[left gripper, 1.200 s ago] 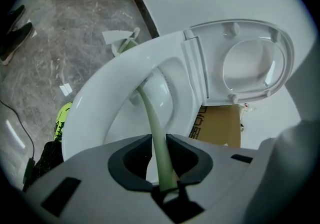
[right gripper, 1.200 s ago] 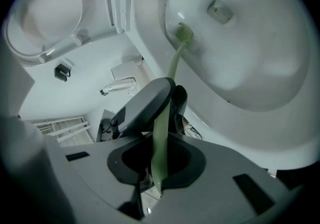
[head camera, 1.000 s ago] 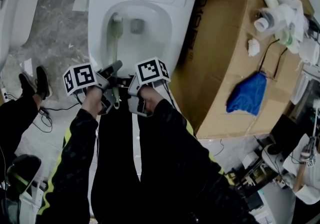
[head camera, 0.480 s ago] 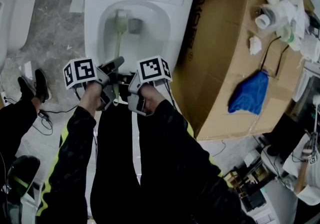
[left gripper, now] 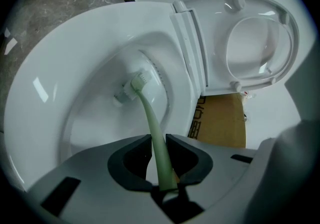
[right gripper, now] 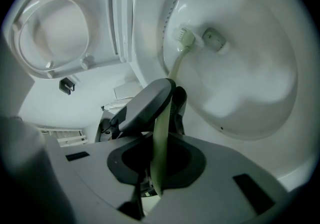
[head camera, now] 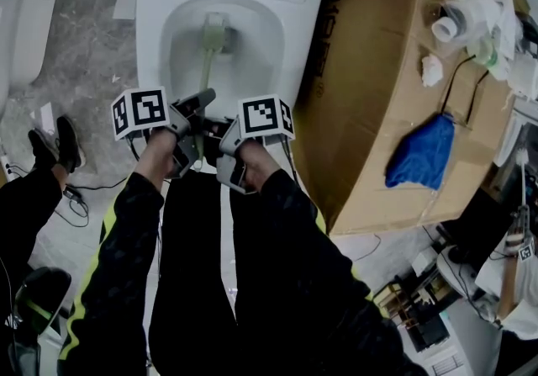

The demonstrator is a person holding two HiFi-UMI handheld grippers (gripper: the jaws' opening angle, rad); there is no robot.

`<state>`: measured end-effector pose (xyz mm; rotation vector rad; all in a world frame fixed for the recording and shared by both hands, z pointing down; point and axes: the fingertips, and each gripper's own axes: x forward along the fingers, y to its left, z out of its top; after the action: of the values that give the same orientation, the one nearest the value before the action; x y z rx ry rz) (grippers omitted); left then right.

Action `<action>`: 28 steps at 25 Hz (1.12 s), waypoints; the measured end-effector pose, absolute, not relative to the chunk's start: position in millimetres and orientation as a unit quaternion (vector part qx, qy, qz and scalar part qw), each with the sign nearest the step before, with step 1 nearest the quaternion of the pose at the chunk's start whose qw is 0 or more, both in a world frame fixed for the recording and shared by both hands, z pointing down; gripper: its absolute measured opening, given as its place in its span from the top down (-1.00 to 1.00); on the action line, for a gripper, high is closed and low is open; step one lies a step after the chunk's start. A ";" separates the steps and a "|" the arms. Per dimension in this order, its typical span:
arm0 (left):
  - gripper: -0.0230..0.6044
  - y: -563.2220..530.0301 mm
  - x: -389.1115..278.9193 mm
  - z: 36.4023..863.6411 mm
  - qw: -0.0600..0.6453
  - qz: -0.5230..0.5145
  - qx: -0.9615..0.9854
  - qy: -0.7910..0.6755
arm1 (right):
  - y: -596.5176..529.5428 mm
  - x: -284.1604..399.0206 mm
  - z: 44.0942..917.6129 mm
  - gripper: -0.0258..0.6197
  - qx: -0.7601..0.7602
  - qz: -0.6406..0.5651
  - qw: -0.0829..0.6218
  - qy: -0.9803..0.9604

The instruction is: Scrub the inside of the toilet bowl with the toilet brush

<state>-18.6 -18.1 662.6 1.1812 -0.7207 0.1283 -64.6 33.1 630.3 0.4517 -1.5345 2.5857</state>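
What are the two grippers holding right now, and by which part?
Left gripper and right gripper both clamp the pale green toilet brush by its handle's near end.

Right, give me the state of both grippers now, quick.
Left gripper: jaws shut on the toilet brush handle.
Right gripper: jaws shut on the same handle.

A pale green brush (head camera: 205, 71) is slanted down into the white bowl (head camera: 150, 55), with its bristled head set against the back wall, just beside a grey outlet (right gripper: 212, 40).
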 end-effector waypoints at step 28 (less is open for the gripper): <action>0.66 -16.3 26.2 668.4 0.760 0.137 0.583 -0.251 | 23.0 -27.7 639.9 0.75 0.251 0.830 -0.013 -0.497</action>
<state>26.2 -16.3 668.4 1.2690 -0.5469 0.2980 -27.7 23.0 639.9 0.7959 -1.5753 2.6299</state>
